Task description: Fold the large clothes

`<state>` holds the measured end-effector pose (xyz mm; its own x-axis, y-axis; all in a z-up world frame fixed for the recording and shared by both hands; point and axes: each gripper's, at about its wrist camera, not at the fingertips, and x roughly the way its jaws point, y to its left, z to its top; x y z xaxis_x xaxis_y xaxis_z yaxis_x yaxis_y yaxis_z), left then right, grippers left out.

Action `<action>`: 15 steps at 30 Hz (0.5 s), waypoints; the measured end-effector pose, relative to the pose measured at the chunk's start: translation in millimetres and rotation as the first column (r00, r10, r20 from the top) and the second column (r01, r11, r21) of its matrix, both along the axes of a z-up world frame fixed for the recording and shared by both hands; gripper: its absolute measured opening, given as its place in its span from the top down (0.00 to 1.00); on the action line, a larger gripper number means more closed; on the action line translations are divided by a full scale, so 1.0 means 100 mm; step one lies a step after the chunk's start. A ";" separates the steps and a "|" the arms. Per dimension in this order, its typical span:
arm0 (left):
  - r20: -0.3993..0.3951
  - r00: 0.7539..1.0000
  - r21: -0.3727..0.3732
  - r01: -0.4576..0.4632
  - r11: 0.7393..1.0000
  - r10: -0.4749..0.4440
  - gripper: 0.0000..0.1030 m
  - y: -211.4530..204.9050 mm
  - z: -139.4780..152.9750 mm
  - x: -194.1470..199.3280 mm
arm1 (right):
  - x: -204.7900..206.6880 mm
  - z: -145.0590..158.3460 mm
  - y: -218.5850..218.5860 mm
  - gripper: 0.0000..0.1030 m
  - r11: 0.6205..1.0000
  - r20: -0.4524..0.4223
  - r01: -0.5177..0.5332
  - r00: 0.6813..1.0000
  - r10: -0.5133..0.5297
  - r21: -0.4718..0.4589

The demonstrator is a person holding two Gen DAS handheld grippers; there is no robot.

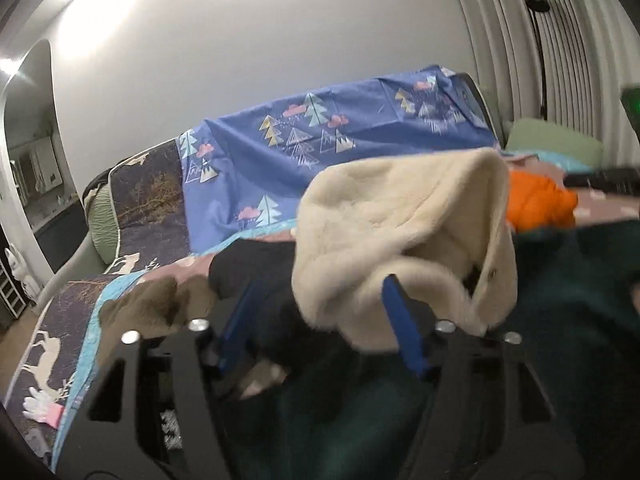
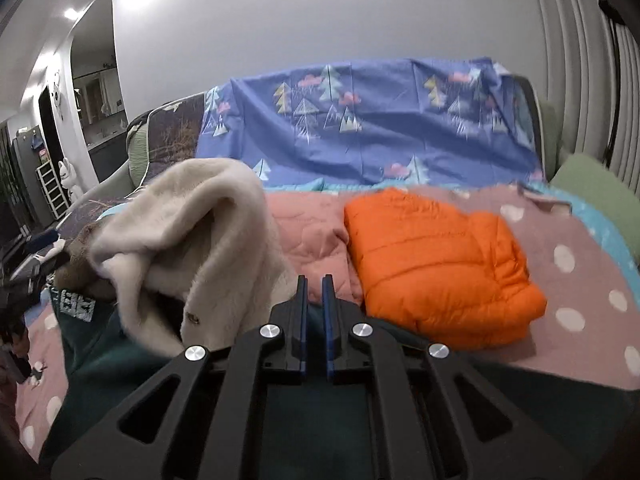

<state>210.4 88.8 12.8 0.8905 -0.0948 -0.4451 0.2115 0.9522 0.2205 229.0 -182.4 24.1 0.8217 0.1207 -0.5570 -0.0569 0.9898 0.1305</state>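
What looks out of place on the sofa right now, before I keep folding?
The cream fleece coat stands out: it is bunched upright in a lopsided heap on the dark green garment, not laid flat. By contrast, the orange puffer jacket beside it lies neatly folded. Nothing looks spilled or damaged.

a home living room: a sofa [image 2: 140, 152] draped in a tree-print sheet [image 2: 380, 128], curtains [image 2: 580, 60], an arched doorway [image 2: 96, 80].

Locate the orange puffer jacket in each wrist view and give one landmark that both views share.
Left wrist view: the orange puffer jacket shows only as a small patch at the right, peeking out behind the cream fleece coat.
Right wrist view: it lies folded right of centre on the dotted pink blanket.
Shared landmark: the blue tree-print sheet draped behind.
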 end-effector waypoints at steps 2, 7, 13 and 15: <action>0.004 1.000 -0.027 -0.004 1.000 0.005 0.31 0.08 0.06 0.00 | 0.09 0.15 0.03 0.63 0.999 0.017 -0.010 1.000 0.009 0.045; -0.056 0.997 -0.162 -0.057 0.985 0.049 0.24 0.25 0.30 0.61 | 0.72 0.47 0.23 0.26 0.983 -0.030 -0.123 0.991 0.129 0.137; -0.368 0.930 -0.349 -0.126 0.928 -0.013 0.21 0.32 -0.02 2.01 | 1.79 0.39 0.76 0.18 0.960 -0.237 -0.258 0.931 0.277 0.108; -0.446 0.892 -0.422 -0.141 0.896 -0.069 0.21 0.24 -0.22 2.34 | 2.00 0.24 0.98 0.18 0.958 -0.295 -0.284 0.913 0.282 0.036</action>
<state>444.0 112.5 -9.4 0.6172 -0.3422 -0.7085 0.1487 0.9350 -0.3221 428.8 -84.4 48.1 0.5528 0.3189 -0.7699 -0.2949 0.9390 0.1772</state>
